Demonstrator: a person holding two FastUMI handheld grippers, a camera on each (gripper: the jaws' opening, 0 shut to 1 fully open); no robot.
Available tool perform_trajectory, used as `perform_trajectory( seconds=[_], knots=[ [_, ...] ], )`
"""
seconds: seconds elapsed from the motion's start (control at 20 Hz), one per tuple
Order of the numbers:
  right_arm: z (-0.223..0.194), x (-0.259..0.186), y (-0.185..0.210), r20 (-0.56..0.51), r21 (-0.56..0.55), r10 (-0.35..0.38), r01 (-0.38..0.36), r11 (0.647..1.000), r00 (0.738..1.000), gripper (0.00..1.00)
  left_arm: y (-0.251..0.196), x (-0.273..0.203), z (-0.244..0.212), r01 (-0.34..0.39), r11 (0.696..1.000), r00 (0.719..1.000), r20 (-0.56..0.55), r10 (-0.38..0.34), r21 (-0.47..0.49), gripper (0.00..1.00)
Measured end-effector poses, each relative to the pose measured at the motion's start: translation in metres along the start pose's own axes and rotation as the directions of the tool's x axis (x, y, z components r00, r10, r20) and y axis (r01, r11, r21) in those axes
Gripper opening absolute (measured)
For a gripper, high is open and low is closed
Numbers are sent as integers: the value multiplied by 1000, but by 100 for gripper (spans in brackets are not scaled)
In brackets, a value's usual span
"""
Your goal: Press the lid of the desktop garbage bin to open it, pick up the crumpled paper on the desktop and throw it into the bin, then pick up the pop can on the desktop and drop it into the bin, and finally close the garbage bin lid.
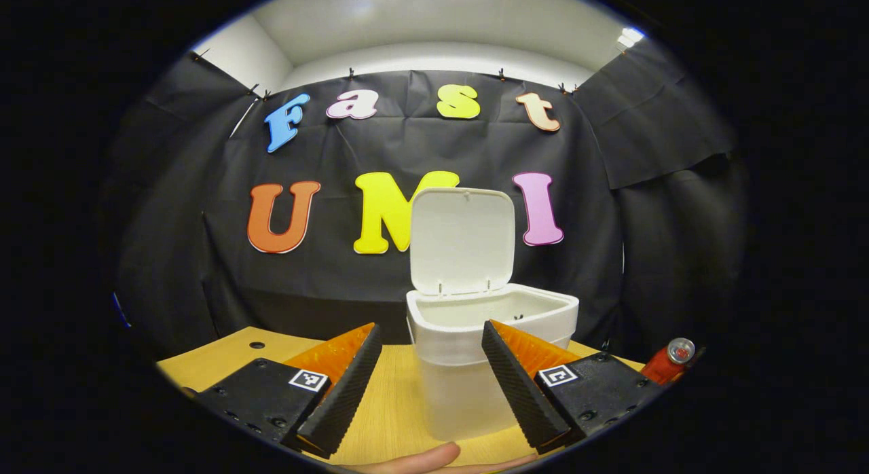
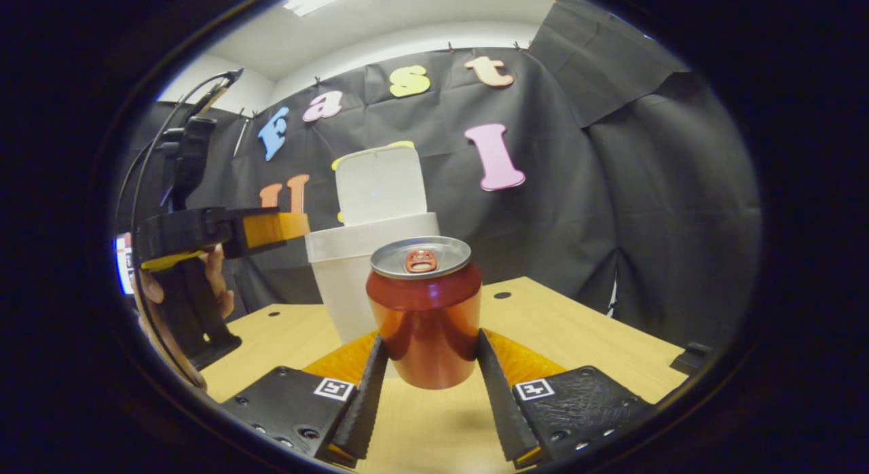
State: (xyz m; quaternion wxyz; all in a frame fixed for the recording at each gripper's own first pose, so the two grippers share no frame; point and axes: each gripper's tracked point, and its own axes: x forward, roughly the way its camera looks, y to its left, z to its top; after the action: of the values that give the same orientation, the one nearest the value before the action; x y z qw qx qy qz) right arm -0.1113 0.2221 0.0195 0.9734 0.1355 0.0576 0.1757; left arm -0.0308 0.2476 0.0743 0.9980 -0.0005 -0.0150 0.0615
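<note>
Can [image 2: 424,311], red with a silver top and its pull tab unbroken, stands upright between the two fingers of the right gripper [image 2: 426,365], which press against its lower sides. It looks raised a little off the desk [image 2: 577,331], with a shadow beneath it, though I cannot be sure it is clear of the wood. In the left gripper view the can [image 1: 669,360] shows at the far right edge. Thin metal walls like these are smooth and slippery and will dent under a hard squeeze; an empty one would be very light. Holding low on the body, as here, seems sound, since the base rim stiffens that part. A firm but gentle hold should serve.

Behind the can stands the white bin [image 2: 370,257], its lid [image 1: 461,240] up and the mouth open. The left gripper [image 1: 429,392] hangs in front of the bin with its fingers spread apart and nothing between them; a fingertip of the person's hand [image 1: 421,459] shows below it.
</note>
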Motion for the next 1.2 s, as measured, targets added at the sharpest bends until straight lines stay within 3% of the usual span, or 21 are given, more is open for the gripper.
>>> perform_trajectory(
  seconds=[0.15, 0.4, 0.7, 0.9, 1.05, 1.2],
  knots=[
    [3, 0, 9, -4, -44, 3, -3, 999, 1000, 71, 32, -24, -20, -54, 998, 998, -20, 55, 36, 97],
    [29, 0, 13, 6, -133, 3, -3, 991, 1000, 71, 77, -56, -27, -183, 971, 982, 61, 176, 152, 97],
    [92, -5, 33, 68, -206, 38, -23, 978, 997, 72, 85, -79, -71, -126, 990, 990, -49, 129, 62, 96],
    [131, 4, 46, 96, -219, 36, -14, 976, 995, 71, 111, -85, -85, -167, 984, 981, -91, 171, 54, 97],
    [164, 20, 59, 106, -188, 59, -38, 981, 993, 71, 118, -89, -91, -162, 987, 980, -113, 163, 17, 97],
    [197, 46, 57, 109, -171, 30, -11, 985, 994, 71, 127, -94, -97, -174, 985, 975, -136, 174, 10, 97]
  ],
)
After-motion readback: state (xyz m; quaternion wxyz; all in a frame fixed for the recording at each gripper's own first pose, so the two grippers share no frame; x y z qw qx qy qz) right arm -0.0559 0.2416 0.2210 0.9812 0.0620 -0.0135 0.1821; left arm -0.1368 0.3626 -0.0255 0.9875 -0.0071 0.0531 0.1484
